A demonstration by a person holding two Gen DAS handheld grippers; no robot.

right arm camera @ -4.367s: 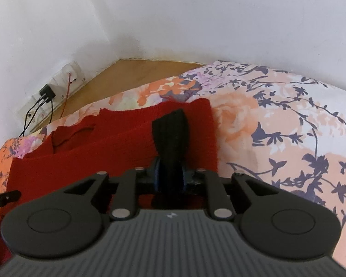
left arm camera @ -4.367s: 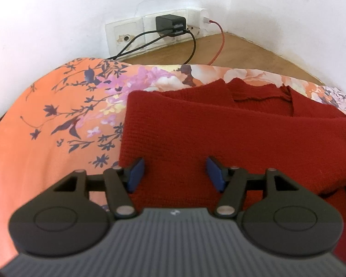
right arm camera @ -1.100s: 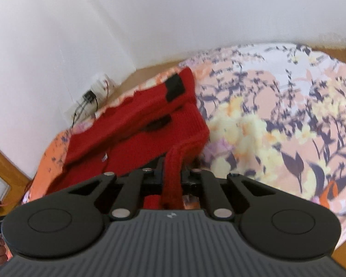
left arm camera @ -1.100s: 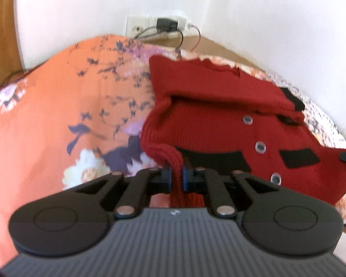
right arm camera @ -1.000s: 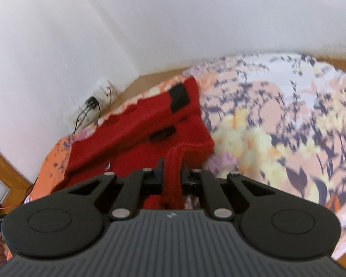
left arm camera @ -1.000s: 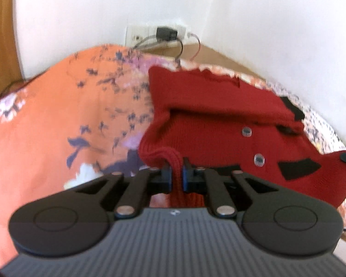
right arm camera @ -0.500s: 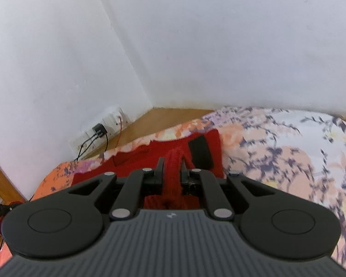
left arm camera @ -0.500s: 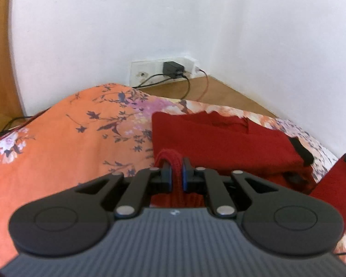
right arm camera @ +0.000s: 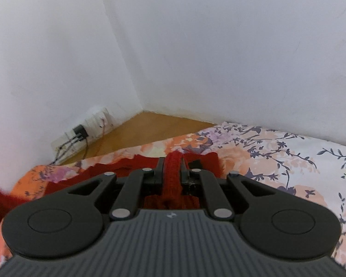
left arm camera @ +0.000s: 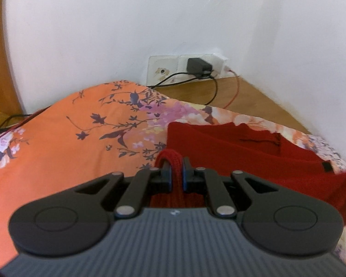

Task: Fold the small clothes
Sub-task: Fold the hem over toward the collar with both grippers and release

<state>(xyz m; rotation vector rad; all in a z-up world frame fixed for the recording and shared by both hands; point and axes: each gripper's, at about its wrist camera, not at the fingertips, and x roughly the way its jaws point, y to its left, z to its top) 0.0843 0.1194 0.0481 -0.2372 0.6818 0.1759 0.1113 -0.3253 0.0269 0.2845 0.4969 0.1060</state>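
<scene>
The left claw [left arm camera: 177,175] is clamped on a fold of the red cardigan [left arm camera: 242,152]. The right claw [right arm camera: 171,173] pinches another fold. The rest lies on the floral bedsheet [left arm camera: 69,143], toward 12 o'clock.

the left gripper [left arm camera: 177,175] was clamped tight, its two fingers pinching a loop of red knit that bulged above the tips. the right gripper [right arm camera: 172,173] was likewise closed hard on a thick fold of the same red sweater [left arm camera: 242,152], both pointing forward and level.
</scene>
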